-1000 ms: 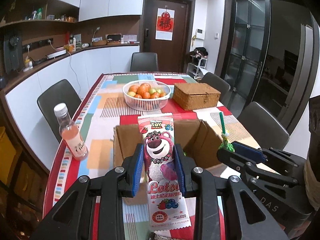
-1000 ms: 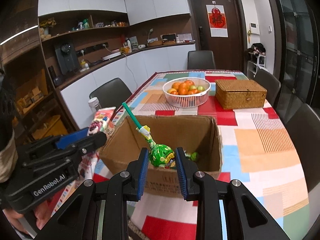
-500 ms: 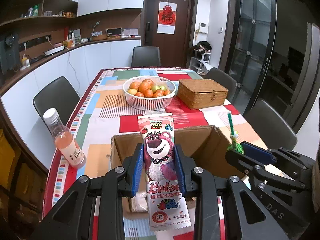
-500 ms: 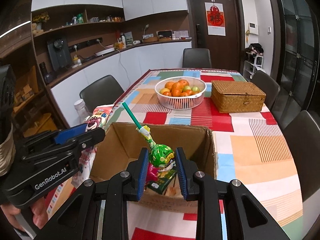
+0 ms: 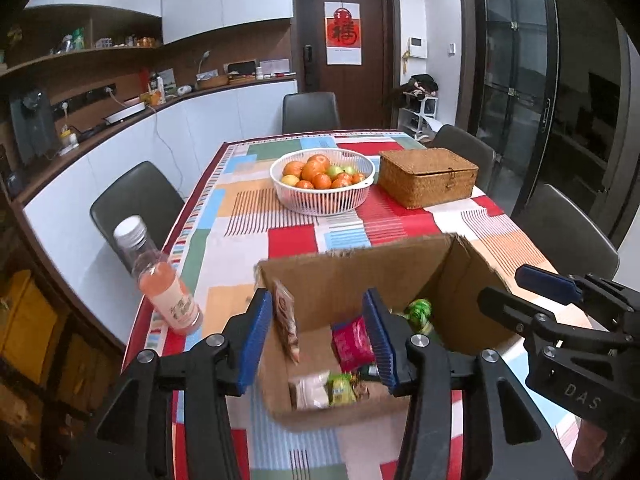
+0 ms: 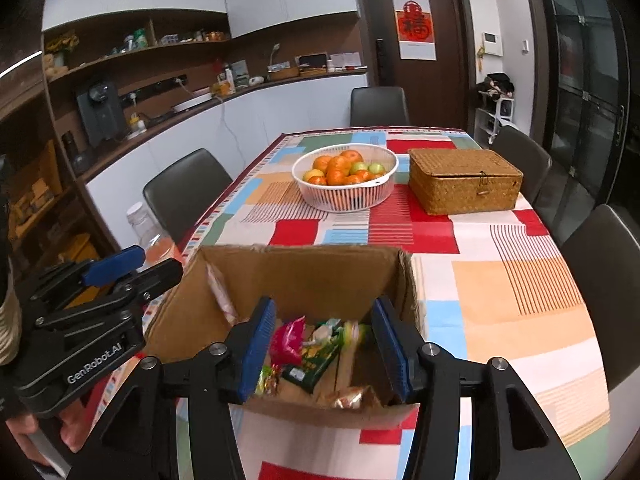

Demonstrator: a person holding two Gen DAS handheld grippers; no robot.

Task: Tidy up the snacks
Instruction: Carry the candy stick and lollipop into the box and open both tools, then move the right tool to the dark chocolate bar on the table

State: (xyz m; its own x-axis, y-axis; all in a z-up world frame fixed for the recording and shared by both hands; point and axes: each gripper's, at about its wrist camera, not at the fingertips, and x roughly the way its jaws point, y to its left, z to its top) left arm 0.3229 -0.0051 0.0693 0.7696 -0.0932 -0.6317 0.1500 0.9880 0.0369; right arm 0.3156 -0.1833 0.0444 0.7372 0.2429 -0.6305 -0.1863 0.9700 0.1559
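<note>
An open cardboard box (image 5: 360,272) (image 6: 304,272) stands on the table's near end and holds several snack packs. The pink Lotso pack (image 5: 285,322) (image 6: 219,294) leans edge-on against the box's left wall. The green lollipop (image 5: 418,314) lies in the box at the right. A red pack (image 5: 352,344) and a pink pack (image 6: 287,340) lie among others. My left gripper (image 5: 318,342) is open and empty over the box's near edge. My right gripper (image 6: 326,350) is open and empty over the box too.
A pink drink bottle (image 5: 160,280) stands left of the box near the table's edge. A white fruit basket (image 5: 322,182) and a wicker box (image 5: 428,178) stand farther back. Dark chairs ring the table with the patchwork cloth (image 6: 500,280).
Both grippers have opened. The left let go of the Lotso pack and the right let go of the lollipop. Both items are now in the box.
</note>
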